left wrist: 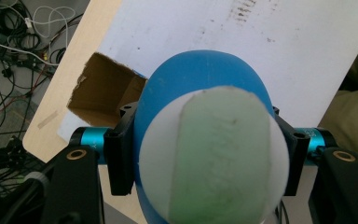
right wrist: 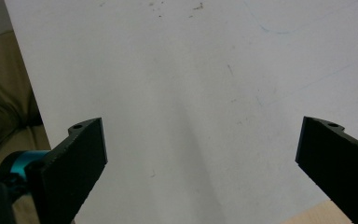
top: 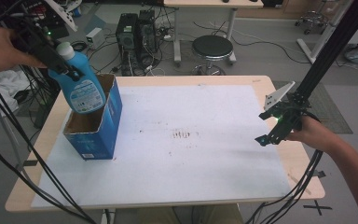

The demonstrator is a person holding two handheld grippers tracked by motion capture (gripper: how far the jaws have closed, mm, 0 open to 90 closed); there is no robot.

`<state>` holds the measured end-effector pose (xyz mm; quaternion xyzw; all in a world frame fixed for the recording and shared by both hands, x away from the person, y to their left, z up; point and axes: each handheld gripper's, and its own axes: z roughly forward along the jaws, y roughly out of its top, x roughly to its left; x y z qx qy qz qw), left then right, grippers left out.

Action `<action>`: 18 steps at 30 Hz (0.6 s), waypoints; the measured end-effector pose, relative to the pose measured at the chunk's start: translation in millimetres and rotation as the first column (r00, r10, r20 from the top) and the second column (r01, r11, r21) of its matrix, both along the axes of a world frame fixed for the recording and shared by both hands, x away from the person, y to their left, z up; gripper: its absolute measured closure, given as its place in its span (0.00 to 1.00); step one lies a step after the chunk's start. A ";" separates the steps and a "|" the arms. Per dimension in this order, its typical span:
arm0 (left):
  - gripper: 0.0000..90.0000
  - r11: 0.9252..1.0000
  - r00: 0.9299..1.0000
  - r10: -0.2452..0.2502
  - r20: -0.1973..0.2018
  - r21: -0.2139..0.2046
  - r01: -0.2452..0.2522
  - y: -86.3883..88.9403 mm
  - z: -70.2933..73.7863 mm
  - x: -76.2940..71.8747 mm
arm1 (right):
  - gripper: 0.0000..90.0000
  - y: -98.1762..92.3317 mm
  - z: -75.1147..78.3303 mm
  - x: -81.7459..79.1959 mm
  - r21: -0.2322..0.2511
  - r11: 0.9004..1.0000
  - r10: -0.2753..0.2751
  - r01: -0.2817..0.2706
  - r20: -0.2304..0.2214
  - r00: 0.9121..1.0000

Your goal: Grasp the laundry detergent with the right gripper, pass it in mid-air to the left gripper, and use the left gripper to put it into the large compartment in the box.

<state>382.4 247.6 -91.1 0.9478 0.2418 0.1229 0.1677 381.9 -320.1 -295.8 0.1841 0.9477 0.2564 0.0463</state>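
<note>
Right tool (top: pixel 266 135): jaws wide apart, empty, low over counter (top: pixel 191 158). Left tool (top: pixel 58 60): clamped on bottle (top: pixel 81 86) just below its white cap, above open box (top: pixel 95 123). Bottle: smooth rigid plastic, likely heavy, slippery; neck grip safest.

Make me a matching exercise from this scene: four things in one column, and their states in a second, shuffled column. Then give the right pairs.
1. blue bottle
2. blue carton
3. left tongs
4. right tongs

A. jaws wide apart above the white sheet, nothing between them
B. stands on the table's left side, top flaps open
C. clamped on the neck under a white cap
D. held above the open box

Pairs: 1-D, 2-B, 3-C, 4-A
</note>
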 end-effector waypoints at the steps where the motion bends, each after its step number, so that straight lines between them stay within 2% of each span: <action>1: 0.42 1.000 1.000 0.004 0.001 -0.001 -0.004 2.0 -1.2 0.5 | 0.01 -0.1 -0.3 -0.1 0.000 1.000 -0.006 0.006 -0.002 1.000; 10: 0.42 1.000 1.000 0.023 0.007 0.016 -0.023 13.5 -21.2 7.3 | 0.01 -0.5 -1.3 -0.3 0.001 1.000 -0.015 0.015 -0.001 1.000; 15: 0.42 0.999 1.000 0.015 -0.010 0.035 -0.015 13.8 -44.8 13.5 | 0.01 -1.4 -4.8 0.4 0.003 1.000 -0.015 0.015 -0.004 1.000; 16: 0.42 0.999 1.000 0.015 -0.010 0.035 -0.015 13.8 -44.8 13.5 | 0.01 -1.3 -5.6 0.4 0.004 1.000 -0.014 0.014 -0.006 1.000; 17: 0.42 0.999 1.000 0.009 -0.021 0.044 -0.008 13.2 -54.5 15.4 | 0.01 -0.9 -6.6 0.2 0.008 1.000 -0.015 0.015 -0.010 1.000; 18: 0.42 0.999 1.000 0.009 -0.021 0.044 -0.008 13.2 -54.5 15.4 | 0.01 -0.9 -6.6 0.2 0.008 1.000 -0.015 0.015 -0.010 1.000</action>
